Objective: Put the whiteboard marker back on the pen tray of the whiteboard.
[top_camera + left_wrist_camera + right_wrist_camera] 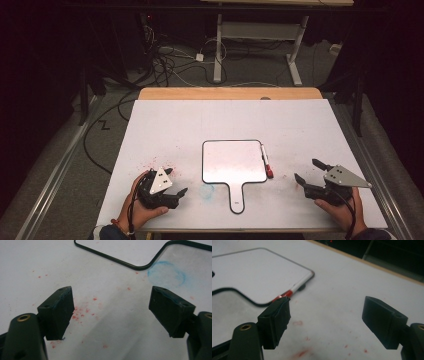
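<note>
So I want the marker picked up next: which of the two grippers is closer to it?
The right gripper. The marker lies along the whiteboard's right edge, on that gripper's side; the left gripper sits beyond the board's opposite edge.

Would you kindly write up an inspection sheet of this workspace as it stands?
Surface: white table top, flecked with red marks and one blue smudge.
Job's things: paddle-shaped whiteboard lying flat; red-capped marker along its right edge.
Clutter: nothing seen.
Grippers: left gripper open, empty, near the table's front left; right gripper open, empty, front right.
Cables: loose tangle on the floor beyond the table.
Surroundings: dark room, another desk's white legs behind.
</note>
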Motion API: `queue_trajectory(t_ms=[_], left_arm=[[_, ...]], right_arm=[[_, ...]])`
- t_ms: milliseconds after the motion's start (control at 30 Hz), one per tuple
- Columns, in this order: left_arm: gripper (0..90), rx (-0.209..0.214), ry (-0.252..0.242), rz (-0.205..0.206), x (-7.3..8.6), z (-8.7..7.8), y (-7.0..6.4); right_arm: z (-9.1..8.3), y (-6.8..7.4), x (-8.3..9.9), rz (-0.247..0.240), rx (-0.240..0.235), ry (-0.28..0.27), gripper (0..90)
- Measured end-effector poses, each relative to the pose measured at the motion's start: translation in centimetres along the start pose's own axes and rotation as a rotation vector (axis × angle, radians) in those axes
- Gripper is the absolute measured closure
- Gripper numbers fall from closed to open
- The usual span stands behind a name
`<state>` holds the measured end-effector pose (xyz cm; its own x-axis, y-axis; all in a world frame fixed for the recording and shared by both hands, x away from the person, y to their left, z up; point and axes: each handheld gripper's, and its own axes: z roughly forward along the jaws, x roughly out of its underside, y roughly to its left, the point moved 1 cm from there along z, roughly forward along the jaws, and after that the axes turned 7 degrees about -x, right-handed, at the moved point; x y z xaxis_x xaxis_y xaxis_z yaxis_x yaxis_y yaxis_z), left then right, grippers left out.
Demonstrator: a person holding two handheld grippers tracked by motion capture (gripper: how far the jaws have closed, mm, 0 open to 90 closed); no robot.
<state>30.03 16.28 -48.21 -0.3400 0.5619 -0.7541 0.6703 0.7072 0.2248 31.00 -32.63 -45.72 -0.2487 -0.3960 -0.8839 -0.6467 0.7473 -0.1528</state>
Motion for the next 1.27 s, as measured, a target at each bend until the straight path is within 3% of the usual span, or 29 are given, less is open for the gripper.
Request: queue_trajectory(t_ms=[133,267,400,1267], left_arm=[[19.3,-0.002,0.003,0.017,-0.14,-0.1,-0.31],[19.3,0.0,-0.001,0.029,-0.14,-0.15,-0.53],[19.3,0.006,-0.004,0.028,-0.09,-0.17,-0.44],[19.3,0.008,-0.001,0.024,-0.53,0.42,-0.32]], right_arm=[[0.1,0.38,0.9,0.005,-0.011,0.031,23.0],[-0.18,0.66,0.6,-0.004,-0.003,0.013,23.0],[-0.38,0.85,0.17,-0.014,0.006,-0.004,23.0],[-0.21,1.0,0.2,-0.032,0.019,0.016,23.0]])
